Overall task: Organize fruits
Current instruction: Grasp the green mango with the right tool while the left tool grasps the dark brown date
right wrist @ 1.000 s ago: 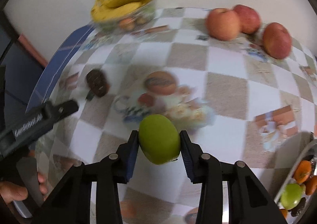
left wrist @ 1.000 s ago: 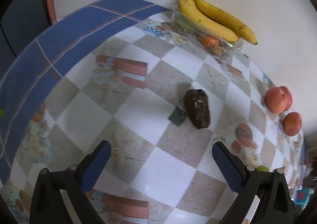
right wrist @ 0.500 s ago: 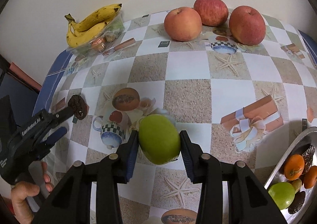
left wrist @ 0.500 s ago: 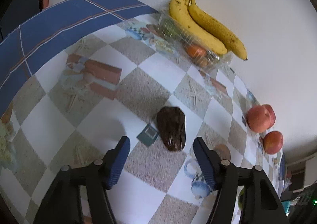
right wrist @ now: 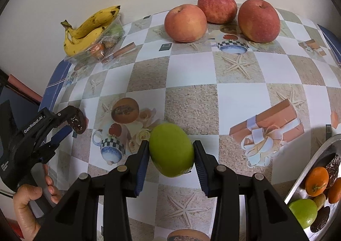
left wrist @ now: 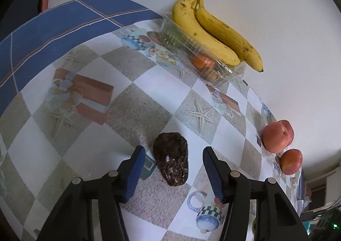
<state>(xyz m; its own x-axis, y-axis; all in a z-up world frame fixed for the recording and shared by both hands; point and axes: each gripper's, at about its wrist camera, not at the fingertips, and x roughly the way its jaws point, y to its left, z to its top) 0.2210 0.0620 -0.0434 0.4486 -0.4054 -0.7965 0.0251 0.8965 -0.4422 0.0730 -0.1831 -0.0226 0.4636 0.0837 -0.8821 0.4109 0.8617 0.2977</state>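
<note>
My right gripper [right wrist: 171,151] is shut on a green fruit [right wrist: 171,149] and holds it above the checked tablecloth. My left gripper [left wrist: 173,160] is open, with its blue pads on either side of a dark brown wrinkled date [left wrist: 171,160] that lies on the cloth; it also shows in the right wrist view [right wrist: 70,126] around the date [right wrist: 78,122]. Two bananas [left wrist: 215,32] lie on a clear plastic box [left wrist: 202,59] at the back. Three red apples [right wrist: 221,19] stand by the wall.
A metal tray [right wrist: 307,179] at the right front holds oranges, a green fruit and dark dates. A small dark square tag [left wrist: 148,166] lies beside the date. The blue cloth border [left wrist: 53,28] marks the table's left edge. A white wall stands behind.
My left gripper has moved forward to the date and narrowed so its pads flank it. My right gripper has swung right with the green fruit, bringing the apples and tray closer.
</note>
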